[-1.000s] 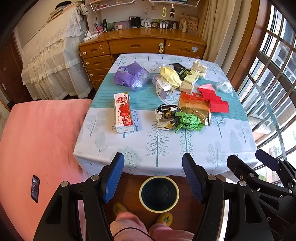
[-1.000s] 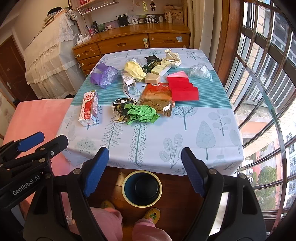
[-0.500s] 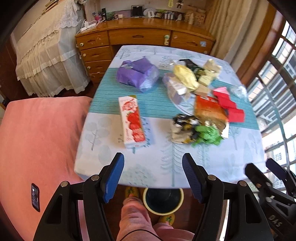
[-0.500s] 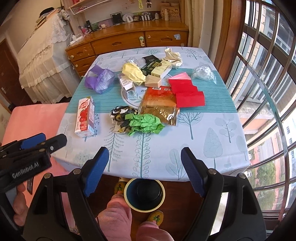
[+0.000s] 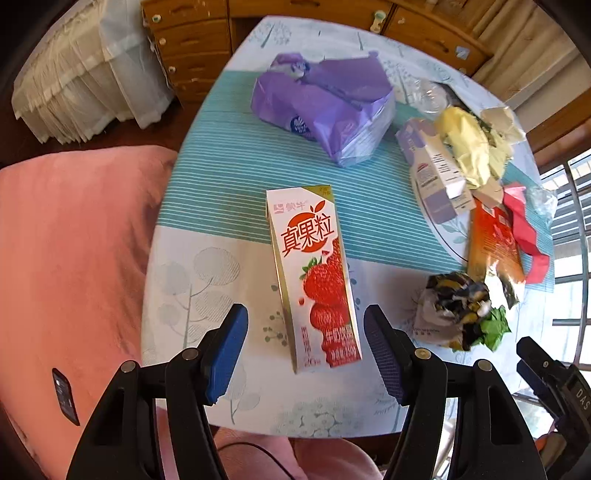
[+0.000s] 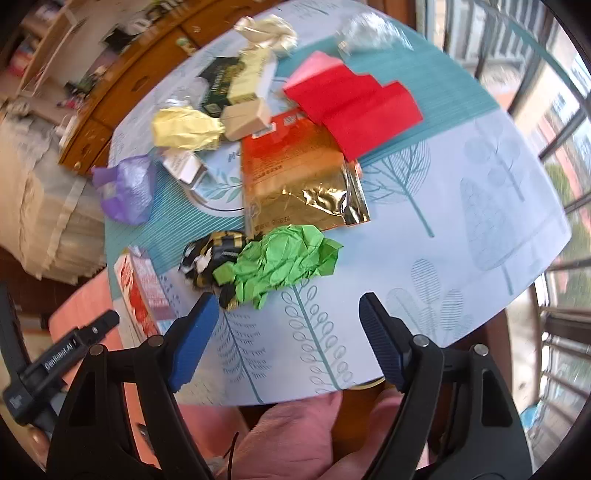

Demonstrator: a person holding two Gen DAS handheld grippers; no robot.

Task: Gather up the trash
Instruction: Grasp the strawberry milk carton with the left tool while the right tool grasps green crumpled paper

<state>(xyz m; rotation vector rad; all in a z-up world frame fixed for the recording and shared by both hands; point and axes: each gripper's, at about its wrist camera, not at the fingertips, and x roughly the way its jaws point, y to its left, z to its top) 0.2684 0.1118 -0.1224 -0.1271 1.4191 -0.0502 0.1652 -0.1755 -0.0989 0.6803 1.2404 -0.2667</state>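
Observation:
A strawberry milk carton (image 5: pixel 314 273) lies flat on the tree-print tablecloth (image 5: pixel 207 273). My left gripper (image 5: pixel 304 347) hangs open just above its near end, with the blue pads either side and not touching. My right gripper (image 6: pixel 284 336) is open over the cloth, a little short of a crumpled green paper (image 6: pixel 280 264) and a black-and-yellow wrapper (image 6: pixel 210 256). Further back lie an orange-gold foil pouch (image 6: pixel 295 173), red paper (image 6: pixel 354 107), yellow paper (image 6: pixel 188 127) and a purple bag (image 5: pixel 325 103). The carton (image 6: pixel 142 291) also shows at the right wrist view's left.
Small boxes (image 5: pixel 439 177) and a clear plastic wad (image 6: pixel 369 33) sit among the trash. A pink cushion (image 5: pixel 66 258) with a phone (image 5: pixel 65 395) lies left of the table. A wooden dresser (image 5: pixel 207 33) stands behind, windows (image 6: pixel 565 147) to the right. The person's pink-clad legs (image 6: pixel 295 432) are below.
Both grippers have come forward and down over the table. The carton now sits between the left pads' line; the green paper is close ahead of the right gripper. The bin has left view.

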